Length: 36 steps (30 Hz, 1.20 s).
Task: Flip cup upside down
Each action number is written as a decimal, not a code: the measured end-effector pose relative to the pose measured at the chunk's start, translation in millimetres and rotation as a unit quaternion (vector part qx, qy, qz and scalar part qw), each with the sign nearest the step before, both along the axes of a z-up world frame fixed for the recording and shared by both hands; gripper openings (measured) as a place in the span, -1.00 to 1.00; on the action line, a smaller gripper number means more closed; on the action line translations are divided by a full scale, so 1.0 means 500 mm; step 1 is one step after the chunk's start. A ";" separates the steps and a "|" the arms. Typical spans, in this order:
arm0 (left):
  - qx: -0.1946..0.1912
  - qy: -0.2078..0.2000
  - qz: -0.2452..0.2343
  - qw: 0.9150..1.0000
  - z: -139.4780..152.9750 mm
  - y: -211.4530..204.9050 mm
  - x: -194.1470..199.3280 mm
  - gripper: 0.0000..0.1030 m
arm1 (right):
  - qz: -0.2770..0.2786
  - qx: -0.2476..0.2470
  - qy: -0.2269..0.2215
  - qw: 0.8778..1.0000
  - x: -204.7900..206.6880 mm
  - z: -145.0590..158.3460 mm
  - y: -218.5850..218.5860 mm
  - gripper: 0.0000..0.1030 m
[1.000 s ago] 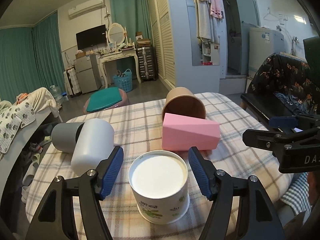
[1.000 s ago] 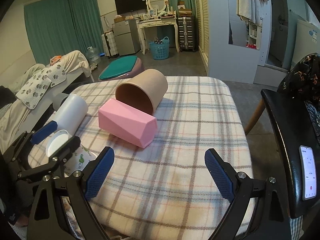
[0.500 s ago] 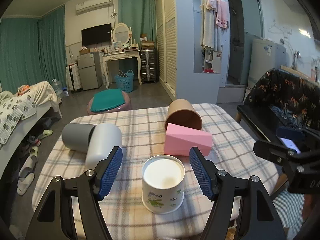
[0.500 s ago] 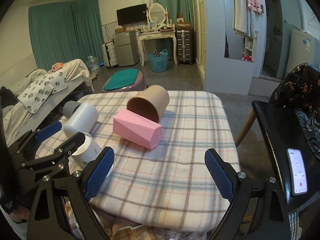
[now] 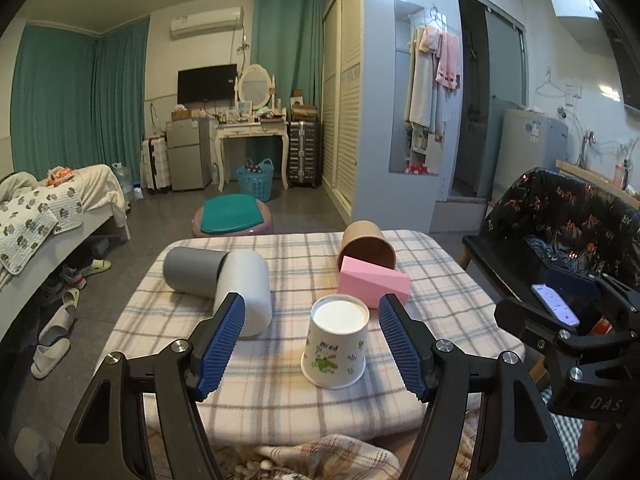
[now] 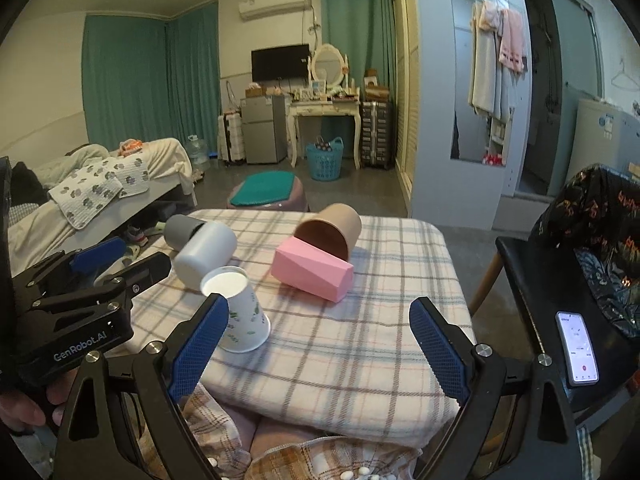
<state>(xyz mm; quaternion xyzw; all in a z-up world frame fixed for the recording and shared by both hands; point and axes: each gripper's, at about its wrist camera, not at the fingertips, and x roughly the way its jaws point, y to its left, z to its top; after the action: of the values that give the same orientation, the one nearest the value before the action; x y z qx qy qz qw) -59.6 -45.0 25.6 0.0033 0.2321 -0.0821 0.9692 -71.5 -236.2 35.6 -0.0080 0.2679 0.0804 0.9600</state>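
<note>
Both hand-held grippers, left (image 5: 308, 346) and right (image 6: 318, 348), released; inverted cup (image 5: 335, 342); phone (image 6: 576, 354) whole only rightward.

Inverted paper cup (image 6: 240, 312), apparently ungripped

On the plaid tablecloth (image 5: 280, 392) lie a pink block (image 5: 374, 285), brown cup (image 5: 366, 242) and grey-white bottle (image 5: 224, 280).
</note>
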 end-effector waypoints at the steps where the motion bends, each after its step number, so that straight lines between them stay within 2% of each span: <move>1: 0.000 -0.002 0.000 1.000 -0.004 0.003 -0.009 0.41 | 0.001 -0.001 -0.006 1.000 -0.008 -0.001 0.004 0.79; 3: -0.002 -0.007 0.000 1.000 -0.013 0.011 -0.025 0.43 | 0.002 -0.002 -0.015 1.000 -0.022 -0.006 0.011 0.79; 4: -0.003 -0.013 0.002 1.000 -0.020 0.015 -0.033 0.54 | 0.003 -0.002 -0.019 1.000 -0.028 -0.010 0.015 0.79; 8: -0.007 -0.031 0.025 0.999 -0.046 0.034 -0.060 0.71 | 0.000 0.000 -0.038 0.999 -0.049 -0.033 0.026 0.79; 9: -0.007 -0.033 0.031 0.999 -0.056 0.039 -0.064 0.76 | 0.001 0.002 -0.042 0.999 -0.055 -0.040 0.028 0.81; 11: -0.001 -0.041 0.044 0.998 -0.070 0.045 -0.075 0.83 | 0.000 0.011 -0.054 0.998 -0.064 -0.053 0.029 0.99; 13: 0.006 -0.051 0.057 0.997 -0.089 0.049 -0.088 0.92 | -0.004 0.017 -0.067 0.998 -0.073 -0.064 0.027 0.99; 16: 0.012 -0.050 0.070 0.996 -0.113 0.051 -0.095 0.96 | -0.007 0.025 -0.072 0.997 -0.080 -0.083 0.024 0.99; 21: 0.016 -0.040 0.079 0.996 -0.132 0.048 -0.091 0.97 | -0.011 0.040 -0.047 0.998 -0.060 -0.118 0.013 0.99; 36: 0.007 -0.038 0.086 0.996 -0.124 0.056 -0.105 0.97 | -0.016 0.025 -0.037 0.999 -0.053 -0.141 0.014 0.99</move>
<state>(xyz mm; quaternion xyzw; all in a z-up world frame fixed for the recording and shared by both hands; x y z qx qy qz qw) -112.1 -16.7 -36.6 -0.0072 0.1948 0.0035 0.9808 -97.8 -228.9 -35.1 0.0176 0.2306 0.0718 0.9702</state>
